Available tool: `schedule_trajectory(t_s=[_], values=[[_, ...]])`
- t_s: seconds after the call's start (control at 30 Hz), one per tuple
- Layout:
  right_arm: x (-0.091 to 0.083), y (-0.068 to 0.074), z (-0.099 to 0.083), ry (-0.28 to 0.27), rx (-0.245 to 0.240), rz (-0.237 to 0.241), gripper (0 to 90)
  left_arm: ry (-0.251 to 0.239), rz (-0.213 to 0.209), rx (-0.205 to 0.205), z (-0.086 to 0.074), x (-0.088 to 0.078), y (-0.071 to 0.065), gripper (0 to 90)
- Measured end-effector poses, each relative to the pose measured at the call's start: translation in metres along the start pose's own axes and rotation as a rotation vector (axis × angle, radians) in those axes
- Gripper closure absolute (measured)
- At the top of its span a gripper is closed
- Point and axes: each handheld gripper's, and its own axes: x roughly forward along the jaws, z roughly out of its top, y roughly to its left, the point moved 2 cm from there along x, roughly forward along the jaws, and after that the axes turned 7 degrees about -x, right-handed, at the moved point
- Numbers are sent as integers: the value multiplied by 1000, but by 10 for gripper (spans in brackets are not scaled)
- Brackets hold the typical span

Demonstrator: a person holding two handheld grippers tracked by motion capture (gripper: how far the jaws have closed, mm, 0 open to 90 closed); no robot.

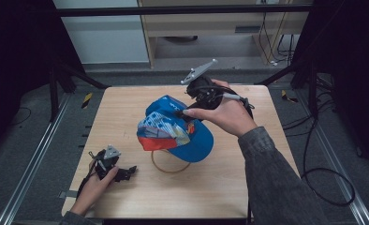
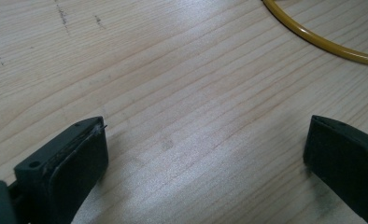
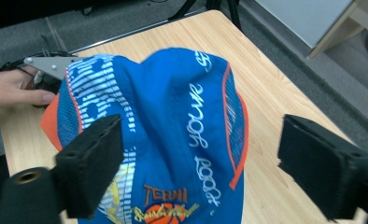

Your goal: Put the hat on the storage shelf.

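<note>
High view: right tool (image 1: 188, 111) released over blue printed fabric cap (image 1: 178, 129) at centre of pale wooden worktop (image 1: 229, 183).
Cap is soft, light, collapsible; judged best gripped at the orange brim edge, 9 o'clock side. Thin yellow ring (image 1: 166, 167) lies at its 6 o'clock. Left tool (image 1: 126, 172) rests released at 8 o'clock.

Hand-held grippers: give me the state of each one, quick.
Left hand-held gripper: open, nothing between its jaws, low over the bare table.
Right hand-held gripper: open, jaws wide on either side of the blue cap, pads not pressing on it.
</note>
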Motion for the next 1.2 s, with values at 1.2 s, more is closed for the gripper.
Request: schedule_trajectory(t_s=[1.2], values=[[-13,-10,-214,-71,287,-253,125,1,0,3,0,0,0,0]])
